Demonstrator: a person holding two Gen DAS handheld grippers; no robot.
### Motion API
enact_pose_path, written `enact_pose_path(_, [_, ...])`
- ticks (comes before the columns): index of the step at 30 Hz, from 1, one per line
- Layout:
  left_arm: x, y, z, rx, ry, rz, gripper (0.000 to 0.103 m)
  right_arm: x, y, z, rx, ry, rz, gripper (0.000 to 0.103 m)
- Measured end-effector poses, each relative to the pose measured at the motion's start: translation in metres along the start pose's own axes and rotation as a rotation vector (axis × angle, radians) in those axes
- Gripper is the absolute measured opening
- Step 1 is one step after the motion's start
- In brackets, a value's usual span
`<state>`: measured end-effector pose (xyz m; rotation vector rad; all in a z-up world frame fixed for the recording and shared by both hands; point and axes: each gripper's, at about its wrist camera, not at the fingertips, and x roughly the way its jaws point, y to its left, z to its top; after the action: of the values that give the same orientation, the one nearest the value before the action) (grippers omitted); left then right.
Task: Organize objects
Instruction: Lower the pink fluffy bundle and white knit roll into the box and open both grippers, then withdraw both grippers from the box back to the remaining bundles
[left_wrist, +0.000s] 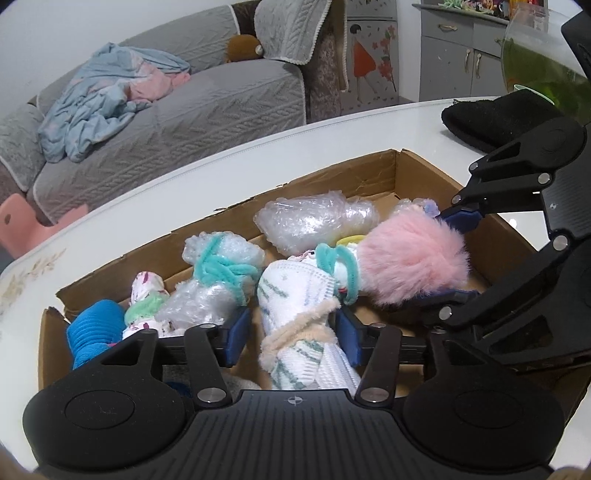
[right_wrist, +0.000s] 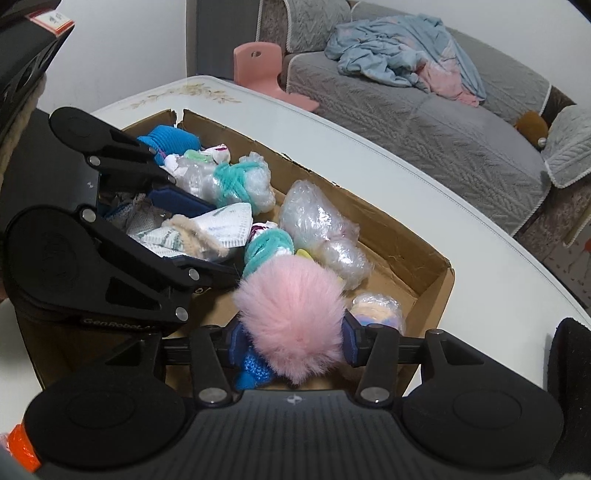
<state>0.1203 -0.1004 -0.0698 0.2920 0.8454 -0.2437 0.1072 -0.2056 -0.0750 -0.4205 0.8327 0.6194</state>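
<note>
- Bundle (left_wrist: 295, 306) (white cloth roll, pink pompom (left_wrist: 413, 258) end) lies in cardboard box (left_wrist: 332, 173), long axis across it, pompom toward right gripper (right_wrist: 291, 341).
- Left gripper (left_wrist: 291, 332): part-open, straddling roll, gap at left pad.
- Right gripper: narrow, pads against pompom.

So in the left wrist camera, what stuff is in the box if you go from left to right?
Blue knitted thing → bubble wrap bundle tied with teal yarn → white striped cloth roll → pink fluffy ball.
</note>
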Motion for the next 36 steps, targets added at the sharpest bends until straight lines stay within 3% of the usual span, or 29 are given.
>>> enact_pose_path(5, [0.000, 0.006, 0.003, -0.011, 0.046, 0.012, 0.074, 0.000, -0.001, 0.006, 0.000, 0.047, -0.002, 0.053])
enact_pose_path(12, [-0.002, 0.008, 0.004, 0.005, 0.074, 0.009, 0.079, -0.002, 0.005, 0.008, -0.005, 0.085, -0.013, 0.059])
enact_pose_path(18, [-0.005, 0.011, 0.004, 0.012, 0.081, 0.005, 0.082, -0.003, 0.003, 0.013, -0.013, 0.085, -0.029, 0.077])
enact_pose_path(29, [-0.024, 0.010, 0.008, 0.019, 0.095, 0.005, 0.089, -0.014, 0.005, 0.018, -0.014, 0.075, -0.037, 0.088])
enact_pose_path(36, [-0.051, 0.023, 0.000, -0.087, 0.066, 0.021, 0.100, -0.031, 0.011, 0.020, 0.051, 0.063, -0.048, 0.096])
